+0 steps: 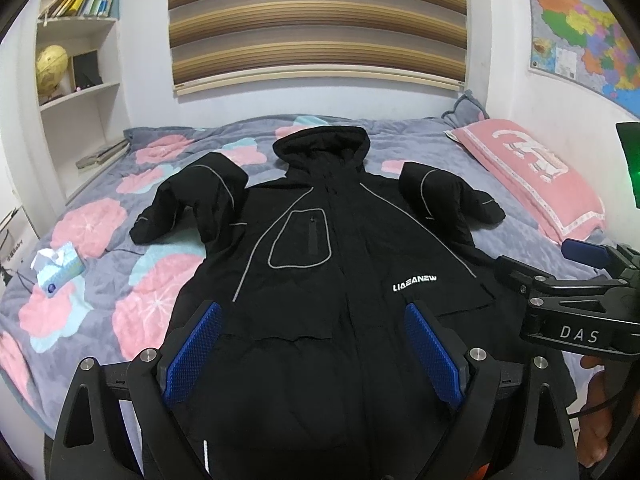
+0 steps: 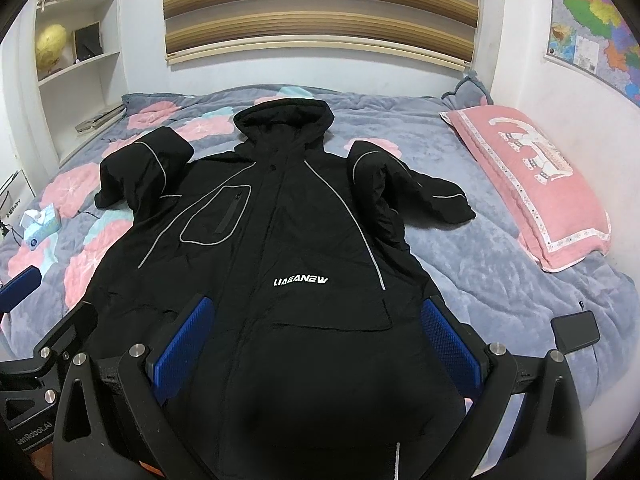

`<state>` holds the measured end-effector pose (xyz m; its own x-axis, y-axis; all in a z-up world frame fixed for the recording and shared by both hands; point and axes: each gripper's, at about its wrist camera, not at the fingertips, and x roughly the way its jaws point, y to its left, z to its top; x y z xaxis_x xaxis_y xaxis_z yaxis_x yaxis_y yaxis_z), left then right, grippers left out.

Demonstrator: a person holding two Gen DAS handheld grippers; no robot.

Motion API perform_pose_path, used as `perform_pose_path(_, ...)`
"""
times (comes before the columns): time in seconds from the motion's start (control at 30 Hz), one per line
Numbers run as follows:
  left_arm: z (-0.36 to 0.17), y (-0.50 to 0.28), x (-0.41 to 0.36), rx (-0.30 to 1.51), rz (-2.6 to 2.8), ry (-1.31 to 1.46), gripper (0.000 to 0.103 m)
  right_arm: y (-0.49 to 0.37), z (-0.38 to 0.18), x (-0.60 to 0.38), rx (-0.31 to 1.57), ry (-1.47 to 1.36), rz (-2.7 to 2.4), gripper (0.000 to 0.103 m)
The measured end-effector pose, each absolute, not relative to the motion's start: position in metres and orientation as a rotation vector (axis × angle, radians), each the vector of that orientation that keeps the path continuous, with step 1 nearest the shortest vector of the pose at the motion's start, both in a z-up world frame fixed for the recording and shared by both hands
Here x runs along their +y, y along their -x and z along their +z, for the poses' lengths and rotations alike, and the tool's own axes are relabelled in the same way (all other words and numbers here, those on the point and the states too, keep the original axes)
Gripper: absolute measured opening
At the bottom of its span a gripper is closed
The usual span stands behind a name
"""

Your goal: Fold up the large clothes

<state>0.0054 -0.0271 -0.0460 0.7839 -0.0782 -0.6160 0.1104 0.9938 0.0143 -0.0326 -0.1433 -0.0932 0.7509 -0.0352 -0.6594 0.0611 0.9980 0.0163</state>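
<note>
A long black hooded coat [image 1: 320, 264] with grey piping and white lettering lies front up on the bed, hood at the far side, both sleeves bent beside the body. It also fills the right wrist view [image 2: 280, 248]. My left gripper [image 1: 314, 354] is open and empty, hovering over the coat's lower part. My right gripper [image 2: 316, 350] is open and empty, over the coat's lower right part. The right gripper's body shows at the right edge of the left wrist view [image 1: 576, 312].
The bed has a grey quilt with pink flowers [image 1: 88, 232]. A pink pillow [image 2: 532, 176] lies at the right. A tissue pack [image 1: 60, 268] lies at the left. A dark phone [image 2: 576, 332] lies right of the coat. Wall shelves [image 1: 80, 60] stand at the left.
</note>
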Motion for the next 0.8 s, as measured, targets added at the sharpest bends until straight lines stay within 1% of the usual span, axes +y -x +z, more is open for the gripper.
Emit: perform_pose_path(0.8, -0.057, -0.012, -0.026, 0.698, -0.114, -0.032, 0.093, 0.026, -0.105, -0.139, 0.758, -0.035, -0.04, 0.103)
